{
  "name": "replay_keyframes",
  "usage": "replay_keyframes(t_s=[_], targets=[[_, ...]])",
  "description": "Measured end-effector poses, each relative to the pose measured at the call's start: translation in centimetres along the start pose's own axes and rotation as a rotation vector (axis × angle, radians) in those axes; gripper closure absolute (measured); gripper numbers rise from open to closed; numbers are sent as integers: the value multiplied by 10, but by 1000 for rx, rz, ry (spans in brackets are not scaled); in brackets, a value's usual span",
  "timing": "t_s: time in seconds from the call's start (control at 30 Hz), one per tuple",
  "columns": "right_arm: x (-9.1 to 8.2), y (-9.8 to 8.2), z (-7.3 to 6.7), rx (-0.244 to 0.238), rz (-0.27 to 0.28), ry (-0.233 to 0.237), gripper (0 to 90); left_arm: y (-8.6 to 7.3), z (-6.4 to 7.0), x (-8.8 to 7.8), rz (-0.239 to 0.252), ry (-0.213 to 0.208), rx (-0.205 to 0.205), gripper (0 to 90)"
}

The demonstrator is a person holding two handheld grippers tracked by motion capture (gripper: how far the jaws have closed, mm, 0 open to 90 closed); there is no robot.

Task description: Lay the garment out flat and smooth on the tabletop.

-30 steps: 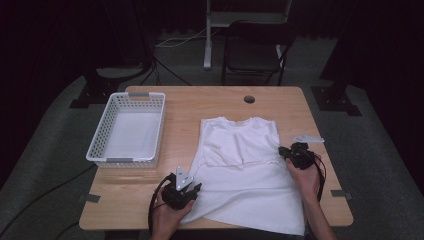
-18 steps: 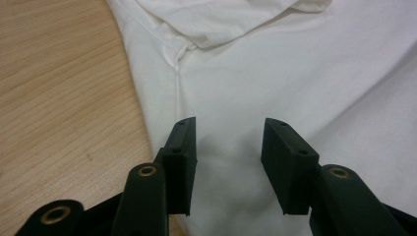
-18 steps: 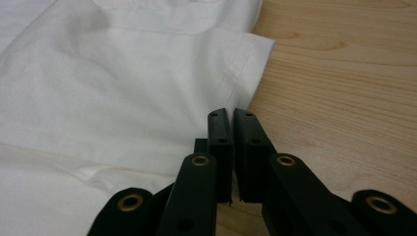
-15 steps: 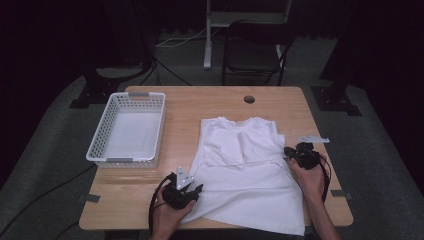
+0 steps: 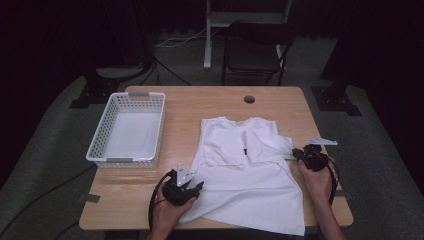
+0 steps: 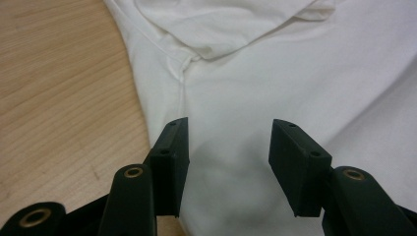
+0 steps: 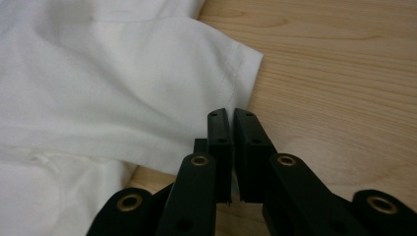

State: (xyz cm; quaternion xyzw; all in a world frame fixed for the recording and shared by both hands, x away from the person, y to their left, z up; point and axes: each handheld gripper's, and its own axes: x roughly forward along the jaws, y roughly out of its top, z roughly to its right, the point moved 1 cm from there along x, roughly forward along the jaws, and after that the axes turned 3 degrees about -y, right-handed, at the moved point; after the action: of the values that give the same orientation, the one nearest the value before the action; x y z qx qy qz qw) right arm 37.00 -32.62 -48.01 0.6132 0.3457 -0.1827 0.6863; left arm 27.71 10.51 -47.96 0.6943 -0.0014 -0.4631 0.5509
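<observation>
A white T-shirt (image 5: 250, 180) lies flat on the wooden table (image 5: 210, 105), neck away from me. My left gripper (image 5: 197, 187) rests at the shirt's lower left edge. In the left gripper view its jaws (image 6: 231, 128) stand open and have just been opening; the cloth (image 6: 295, 73) lies loose under and between them. My right gripper (image 5: 298, 153) is at the shirt's right side. In the right gripper view it (image 7: 231, 112) is shut, and the sleeve's hem (image 7: 236, 73) runs into its tips.
A white plastic basket (image 5: 125, 160) stands on the table's left half. A round cable hole (image 5: 249, 99) sits near the far edge. A dark chair (image 5: 255, 45) stands behind the table. Bare wood shows right of the sleeve (image 7: 344, 73).
My right gripper has moved a little to the right, and the sleeve now sticks out to that side. The left hand has stayed in place.
</observation>
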Motion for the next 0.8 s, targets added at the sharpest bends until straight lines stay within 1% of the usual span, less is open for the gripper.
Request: replay_keyframes(t_s=[0.1,0.17,0.33,0.43,0.57,0.63,0.7,0.73,0.8], targets=[[-2,-1,5,1,-2,-14,858,1,-1,3,-2,-1,1,503],[-3,-3,8,3,-2,-25,858,2,-1,5,-7,-1,8,500],[-6,-6,16,21,-3,-44,857,3,1,10,-8,-6,19,489],[-8,-7,21,33,-5,-61,857,3,1,11,-8,-8,16,485],[-10,-10,26,38,-6,-66,847,4,0,11,-11,-11,11,480],[-11,-10,27,37,-10,-67,825,4,0,11,-11,-11,12,478],[-11,-9,27,36,-10,-71,766,4,0,12,-12,-11,13,478],[-12,-9,28,39,-2,-72,730,4,0,12,-10,-12,10,477],[-14,-7,27,47,18,-66,702,4,0,12,-11,-11,11,477]])
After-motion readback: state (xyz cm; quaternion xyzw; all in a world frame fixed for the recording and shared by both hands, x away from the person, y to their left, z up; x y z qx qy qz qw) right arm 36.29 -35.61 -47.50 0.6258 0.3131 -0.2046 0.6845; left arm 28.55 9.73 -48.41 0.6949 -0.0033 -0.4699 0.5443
